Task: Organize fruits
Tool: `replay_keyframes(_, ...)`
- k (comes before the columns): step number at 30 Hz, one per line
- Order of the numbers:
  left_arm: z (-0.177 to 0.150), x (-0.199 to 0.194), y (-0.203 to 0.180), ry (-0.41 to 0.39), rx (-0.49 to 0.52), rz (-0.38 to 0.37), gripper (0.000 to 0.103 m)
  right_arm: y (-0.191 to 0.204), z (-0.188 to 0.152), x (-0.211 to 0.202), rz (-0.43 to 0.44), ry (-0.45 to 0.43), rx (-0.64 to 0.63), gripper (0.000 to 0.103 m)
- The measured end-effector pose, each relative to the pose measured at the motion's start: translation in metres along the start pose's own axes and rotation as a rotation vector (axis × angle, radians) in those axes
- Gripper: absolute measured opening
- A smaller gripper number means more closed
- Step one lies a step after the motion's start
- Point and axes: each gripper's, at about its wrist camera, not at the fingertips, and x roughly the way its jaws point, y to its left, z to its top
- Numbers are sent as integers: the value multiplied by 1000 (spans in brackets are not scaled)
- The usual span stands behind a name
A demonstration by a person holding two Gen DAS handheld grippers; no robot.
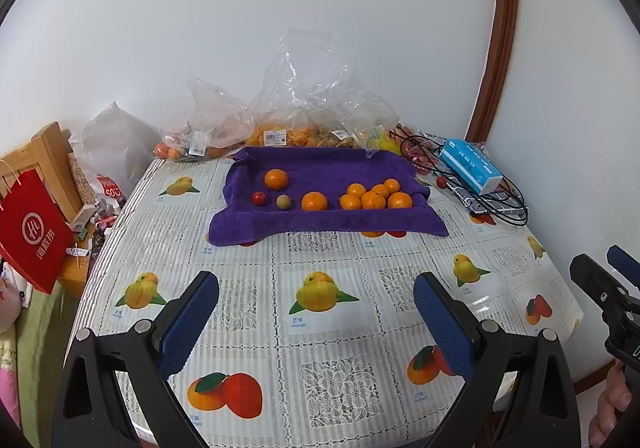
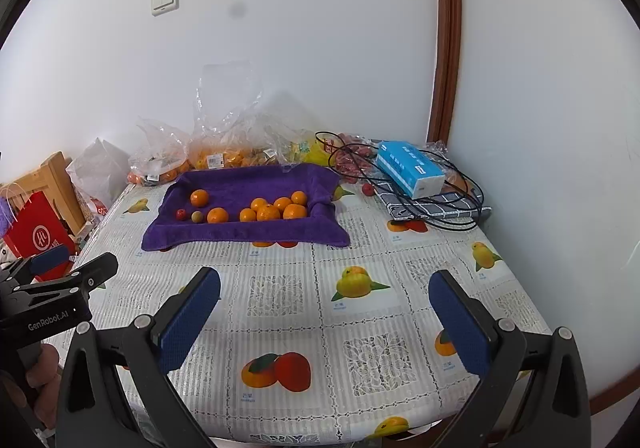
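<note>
A purple towel (image 1: pixel 320 221) (image 2: pixel 248 234) lies at the far middle of the table. On it sit a cluster of several oranges (image 1: pixel 374 195) (image 2: pixel 274 209) at the right, two single oranges (image 1: pixel 276 179) (image 1: pixel 314 201), a small red fruit (image 1: pixel 259 198) (image 2: pixel 181 214) and a small tan fruit (image 1: pixel 283 201) (image 2: pixel 196 216). My left gripper (image 1: pixel 316 300) is open and empty above the near table, well short of the towel. My right gripper (image 2: pixel 324 302) is open and empty, likewise near the front edge.
Clear plastic bags of fruit (image 1: pixel 280 127) line the wall behind the towel. A blue tissue box (image 1: pixel 470 165) and black cables (image 1: pixel 500 199) lie at the back right, with a loose red fruit (image 1: pixel 441 181). A red paper bag (image 1: pixel 28 232) hangs left of the table.
</note>
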Motion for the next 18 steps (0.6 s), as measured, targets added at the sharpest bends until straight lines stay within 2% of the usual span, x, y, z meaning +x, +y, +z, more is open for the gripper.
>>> replay_keyframes(18,-2,3,1,5,-2,0,99,3,-2,5,8,4,-3,102)
